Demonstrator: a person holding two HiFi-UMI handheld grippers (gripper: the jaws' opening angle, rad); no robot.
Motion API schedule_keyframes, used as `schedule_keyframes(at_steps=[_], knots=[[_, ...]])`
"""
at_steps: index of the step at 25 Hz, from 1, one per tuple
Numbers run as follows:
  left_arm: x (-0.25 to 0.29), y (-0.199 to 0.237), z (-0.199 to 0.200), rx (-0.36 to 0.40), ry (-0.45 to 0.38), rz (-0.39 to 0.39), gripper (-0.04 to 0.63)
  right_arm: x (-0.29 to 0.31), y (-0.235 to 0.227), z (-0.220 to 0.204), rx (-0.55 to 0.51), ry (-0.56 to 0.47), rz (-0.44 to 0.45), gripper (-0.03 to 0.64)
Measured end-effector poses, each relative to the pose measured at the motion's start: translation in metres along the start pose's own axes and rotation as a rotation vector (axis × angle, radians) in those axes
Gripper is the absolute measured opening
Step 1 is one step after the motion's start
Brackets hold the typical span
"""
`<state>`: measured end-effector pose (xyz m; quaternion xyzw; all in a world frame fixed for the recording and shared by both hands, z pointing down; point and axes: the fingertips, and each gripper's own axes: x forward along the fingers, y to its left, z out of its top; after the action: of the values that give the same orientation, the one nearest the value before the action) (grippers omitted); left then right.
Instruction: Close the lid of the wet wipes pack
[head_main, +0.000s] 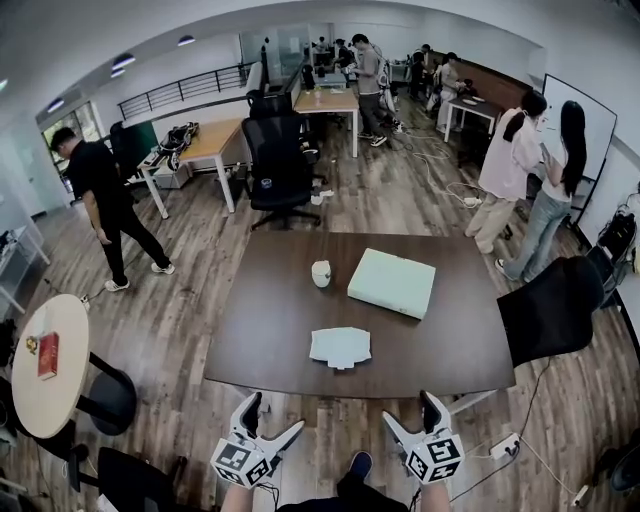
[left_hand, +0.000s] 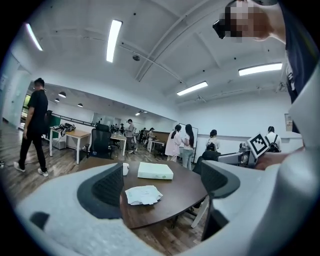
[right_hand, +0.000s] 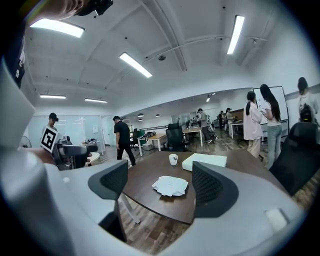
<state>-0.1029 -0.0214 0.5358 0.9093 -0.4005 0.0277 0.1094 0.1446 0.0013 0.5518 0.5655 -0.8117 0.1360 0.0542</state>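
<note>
The wet wipes pack lies flat and white near the front edge of the dark brown table; it also shows as the wipes pack and the wipes pack. Whether its lid is up I cannot make out. My left gripper is held off the table's front edge, below and left of the pack, open and empty. My right gripper hangs off the front edge at the right, open and empty too. Neither touches the pack.
A pale green box and a small white cup stand further back on the table. A black office chair sits at the table's right end. A round table is at far left. Several people stand around the room.
</note>
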Motion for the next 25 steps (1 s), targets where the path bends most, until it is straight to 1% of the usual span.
schedule_keyframes(at_steps=[6,11,15,19,25], knots=[[0.062,0.01,0.012,0.0,-0.003,0.038,0.472,0.043,-0.042,0.013,0.02,0.007,0.066,0.416],[0.097,0.013,0.013,-0.001,-0.002,0.056,0.472,0.07,-0.068,0.017,0.021,0.016,0.113,0.425],[0.114,0.023,0.012,-0.01,0.017,0.07,0.473,0.089,-0.077,0.025,0.029,0.021,0.136,0.43],[0.129,0.037,0.015,-0.006,0.016,0.076,0.473,0.108,-0.081,0.028,0.031,0.025,0.149,0.434],[0.145,0.055,0.024,-0.003,0.014,0.049,0.473,0.129,-0.083,0.032,0.033,0.031,0.131,0.436]])
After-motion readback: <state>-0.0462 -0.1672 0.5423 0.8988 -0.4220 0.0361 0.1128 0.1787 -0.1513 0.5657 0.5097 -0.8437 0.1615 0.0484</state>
